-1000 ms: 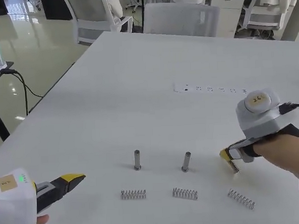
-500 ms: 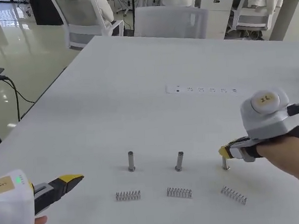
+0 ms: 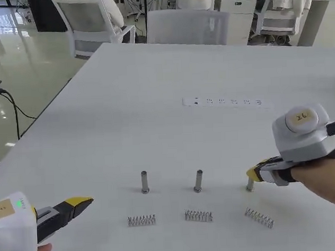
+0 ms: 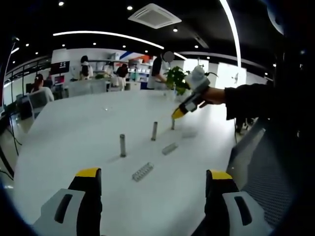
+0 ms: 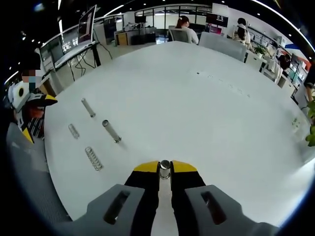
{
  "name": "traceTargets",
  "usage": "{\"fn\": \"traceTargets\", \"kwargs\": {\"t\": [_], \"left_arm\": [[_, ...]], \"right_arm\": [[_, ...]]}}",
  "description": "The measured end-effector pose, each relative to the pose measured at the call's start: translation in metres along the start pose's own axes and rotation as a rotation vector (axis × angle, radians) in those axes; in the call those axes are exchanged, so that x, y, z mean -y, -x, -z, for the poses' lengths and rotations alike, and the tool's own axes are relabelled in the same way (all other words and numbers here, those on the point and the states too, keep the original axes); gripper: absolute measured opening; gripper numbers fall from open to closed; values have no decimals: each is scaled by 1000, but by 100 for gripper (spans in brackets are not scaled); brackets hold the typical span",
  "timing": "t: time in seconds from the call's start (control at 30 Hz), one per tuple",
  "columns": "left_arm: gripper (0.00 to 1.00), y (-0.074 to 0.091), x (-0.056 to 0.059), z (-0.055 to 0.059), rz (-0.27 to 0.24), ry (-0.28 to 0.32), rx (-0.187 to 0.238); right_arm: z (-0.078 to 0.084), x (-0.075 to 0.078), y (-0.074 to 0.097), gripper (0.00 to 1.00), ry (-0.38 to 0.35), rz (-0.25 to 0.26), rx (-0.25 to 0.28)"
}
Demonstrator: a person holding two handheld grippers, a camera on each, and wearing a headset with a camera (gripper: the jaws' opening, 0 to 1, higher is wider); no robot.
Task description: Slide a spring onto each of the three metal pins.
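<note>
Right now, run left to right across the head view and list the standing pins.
left pin → middle pin → right pin, held in the right tongs.

**Pins in a row, a spring before each**

On the table [image 3: 155, 92] stand the left pin [image 3: 144, 181], middle pin [image 3: 199, 180] and right pin [image 3: 250, 184]. Just before them lie the left spring [image 3: 141, 220], middle spring [image 3: 198, 216] and right spring [image 3: 259, 217]. The right gripper [image 3: 252, 174] sits at the right pin, apparently around it. A power strip [image 3: 225, 102] lies well behind.
</note>
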State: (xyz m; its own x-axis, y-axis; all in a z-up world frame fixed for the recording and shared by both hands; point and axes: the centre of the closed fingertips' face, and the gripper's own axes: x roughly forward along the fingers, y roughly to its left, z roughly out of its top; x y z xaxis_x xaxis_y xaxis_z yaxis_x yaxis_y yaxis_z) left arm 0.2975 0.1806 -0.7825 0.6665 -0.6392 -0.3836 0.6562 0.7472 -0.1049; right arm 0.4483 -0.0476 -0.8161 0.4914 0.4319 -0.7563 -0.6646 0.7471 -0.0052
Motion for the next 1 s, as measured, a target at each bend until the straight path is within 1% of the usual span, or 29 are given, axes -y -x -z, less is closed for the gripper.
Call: {"fn": "traceTargets", "kwargs": {"t": [0.27, 0.53, 0.77, 0.9, 1.0], "left_arm": [[84, -2, 3, -1, 7, -2, 2], [84, -1, 2, 0, 5, 1, 3], [84, -1, 2, -1, 8, -1, 3], [84, -2, 2, -1, 9, -1, 2], [84, -2, 3, -1, 10, -2, 4]], "right_arm": [[2, 0, 1, 5, -2, -6, 0], [2, 0, 0, 5, 3, -9, 6], [1, 3, -1, 6, 25, -7, 21], [0, 2, 0, 8, 27, -8, 30], [-1, 3, 2, 12, 39, -2, 41]]}}
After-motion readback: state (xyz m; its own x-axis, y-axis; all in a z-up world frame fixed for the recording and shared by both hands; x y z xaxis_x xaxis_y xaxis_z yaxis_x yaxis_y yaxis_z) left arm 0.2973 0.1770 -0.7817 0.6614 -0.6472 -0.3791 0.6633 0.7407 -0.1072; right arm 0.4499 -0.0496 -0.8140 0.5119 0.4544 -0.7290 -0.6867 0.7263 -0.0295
